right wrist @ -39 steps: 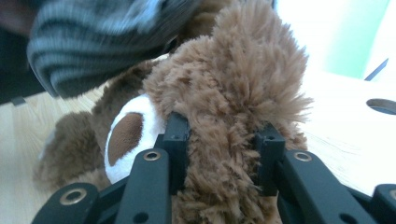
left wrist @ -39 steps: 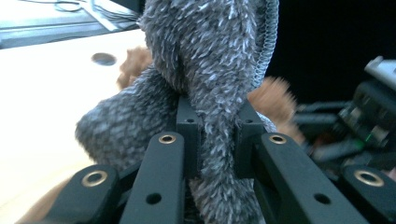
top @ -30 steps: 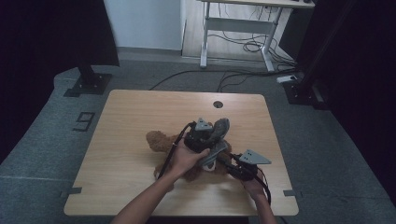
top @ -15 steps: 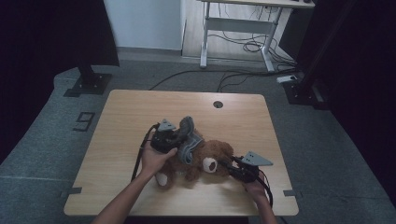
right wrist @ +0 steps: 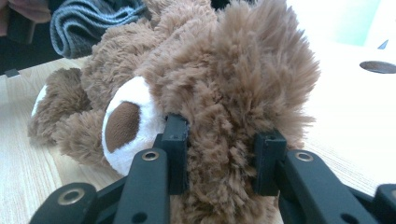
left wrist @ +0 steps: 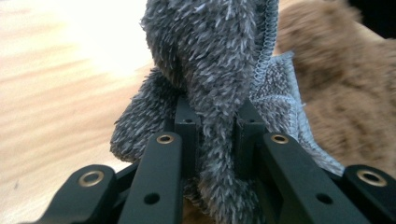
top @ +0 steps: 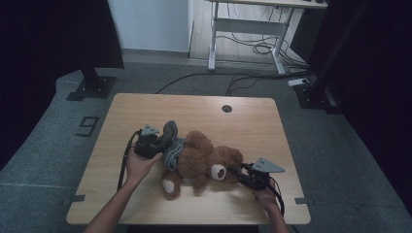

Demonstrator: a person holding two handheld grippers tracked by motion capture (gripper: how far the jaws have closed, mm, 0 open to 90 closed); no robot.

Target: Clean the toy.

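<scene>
Between your left gripper's (left wrist: 217, 135) jaws sits a fold of the grey cloth (left wrist: 210, 60), clamped tight; its lower end is cut off. Just beyond lies the teddy bear (top: 204, 160), your right gripper (right wrist: 219, 154) clamped on its head, on the counter (top: 252, 116).

Plenty of bare table (top: 204, 111) beyond both grippers; between them, just the teddy bear (top: 204, 162) and grey cloth (top: 171, 145) blocking.

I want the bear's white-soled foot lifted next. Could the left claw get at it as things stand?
Probably not yet: the left claw is shut on the grey cloth. The foot itself lies uncovered on the table.
</scene>
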